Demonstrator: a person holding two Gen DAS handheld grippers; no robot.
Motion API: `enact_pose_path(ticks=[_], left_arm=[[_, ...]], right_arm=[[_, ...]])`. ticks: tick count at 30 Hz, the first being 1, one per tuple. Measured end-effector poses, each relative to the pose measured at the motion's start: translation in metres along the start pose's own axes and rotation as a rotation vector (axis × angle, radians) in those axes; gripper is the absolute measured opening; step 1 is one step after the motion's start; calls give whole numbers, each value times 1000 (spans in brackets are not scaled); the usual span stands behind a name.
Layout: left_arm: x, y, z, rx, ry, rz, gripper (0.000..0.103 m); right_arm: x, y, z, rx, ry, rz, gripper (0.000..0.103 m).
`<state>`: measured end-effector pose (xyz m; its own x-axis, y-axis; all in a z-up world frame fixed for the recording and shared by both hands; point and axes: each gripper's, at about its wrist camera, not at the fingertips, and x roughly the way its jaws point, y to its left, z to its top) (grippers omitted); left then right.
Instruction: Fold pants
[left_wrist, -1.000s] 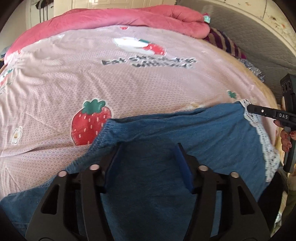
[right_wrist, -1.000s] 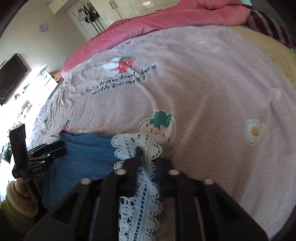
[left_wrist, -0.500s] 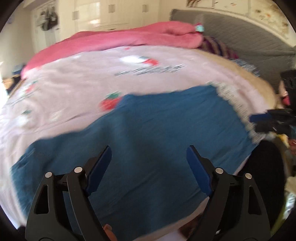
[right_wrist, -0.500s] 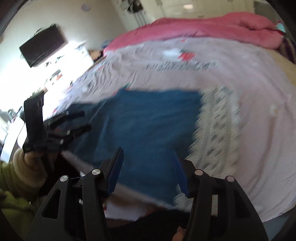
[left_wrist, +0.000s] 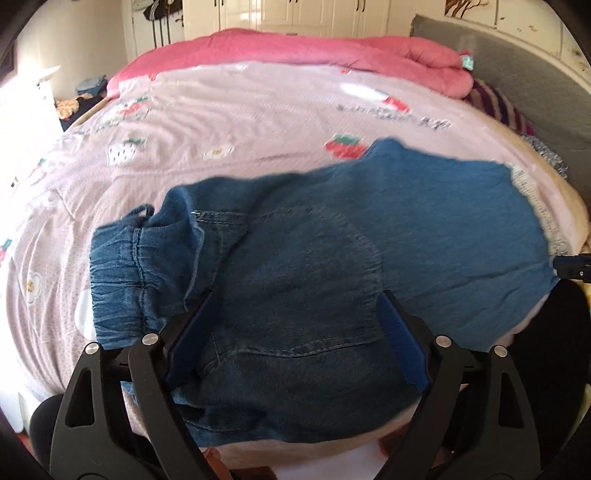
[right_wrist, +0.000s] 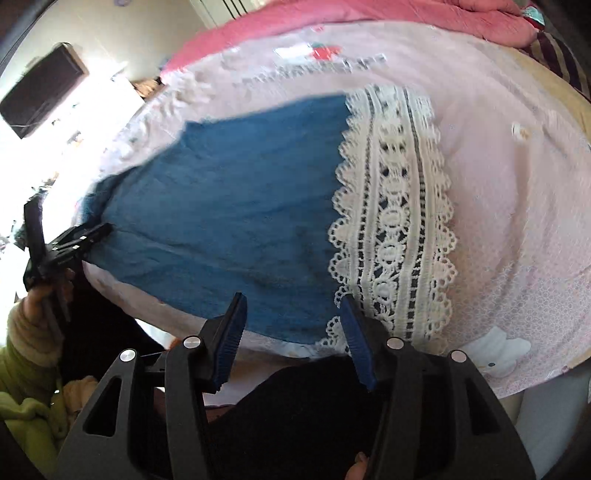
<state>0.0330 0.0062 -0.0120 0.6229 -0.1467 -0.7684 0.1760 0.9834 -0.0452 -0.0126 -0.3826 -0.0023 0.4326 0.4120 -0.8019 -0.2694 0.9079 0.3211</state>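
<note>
Blue denim pants lie flat across the near edge of the bed, elastic waistband at the left and a white lace hem at the right. My left gripper is open and empty, hovering over the waist end. My right gripper is open and empty, just above the near edge of the leg by the lace. In the right wrist view the left gripper shows at the far left end of the pants. The right gripper's tip shows at the right edge of the left wrist view.
The pants rest on a pink strawberry-print bedsheet. A pink quilt is bunched at the far side, with a grey headboard to the right. A dark TV hangs on the wall at left. The bed edge is close below both grippers.
Both grippers have let go of the pants and opened. They have pulled back toward the bed's near edge, and the pants now lie spread flat.
</note>
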Motion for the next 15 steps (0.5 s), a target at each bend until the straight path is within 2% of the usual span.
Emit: enact_pose_path(ticks=[3,7,10,15], left_arm=[[-22,-22,5,45,-46,-47,86],[-41,-70,15,146,-110,-125,90],[-44,-117,22,240,-142,-179,93],[-32,-182,24,363,-148,-241,94]], right_arm=[[-24,-10,11,13,-78,-1,60],[-36,-23,34,19,-123,-19,65],[-32,-33,55,28,-132,-14,68],[-11,-52,90,28,-127,-35,72]])
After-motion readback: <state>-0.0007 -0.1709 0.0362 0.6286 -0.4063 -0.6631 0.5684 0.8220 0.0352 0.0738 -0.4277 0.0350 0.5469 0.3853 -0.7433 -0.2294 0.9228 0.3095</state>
